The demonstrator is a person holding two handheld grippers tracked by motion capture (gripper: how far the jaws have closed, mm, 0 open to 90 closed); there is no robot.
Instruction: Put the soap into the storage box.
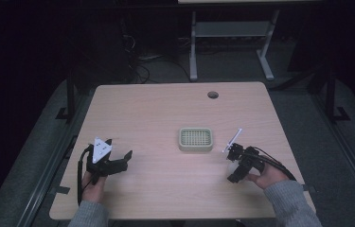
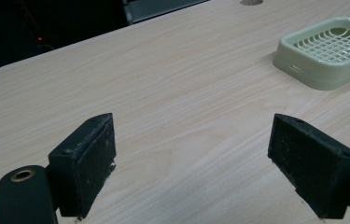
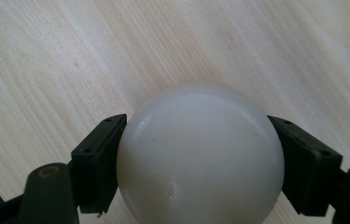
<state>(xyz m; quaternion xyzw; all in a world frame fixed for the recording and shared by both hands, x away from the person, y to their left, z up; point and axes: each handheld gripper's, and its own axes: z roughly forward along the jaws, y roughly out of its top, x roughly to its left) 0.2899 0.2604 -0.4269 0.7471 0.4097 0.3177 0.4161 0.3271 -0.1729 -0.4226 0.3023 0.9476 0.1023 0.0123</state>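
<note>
Two things could go wrong from here, I think. One is that the white ball (image 3: pixel 200 158) slips out, because it is round and smooth and the right gripper (image 3: pixel 200 163) only holds it by two small flat black fingers (image 3: pixel 99 161), one on each side. If the squeeze gets loose, or the hand tips fast, the ball could pop free and roll away across the wooden surface (image 1: pixel 165 113), maybe right off the edge. The other is a miss at the pale green basket (image 1: pixel 196 139), if that is where the ball should go: its walls are low, so a ball dropped from high up could bounce out again. In the right gripper view the ball is big, shiny and milky white, with no marks that I can tell, and it sits snug between the fingers, above the surface. In the high view the right gripper (image 1: pixel 239 163) is near the front right part of the surface, just to the right of the basket. The left gripper (image 1: pixel 113 163) is at the front left, well apart from the basket, and its fingers (image 2: pixel 86 163) are spread wide with nothing between them. The basket has a grid of little holes in its top.
</note>
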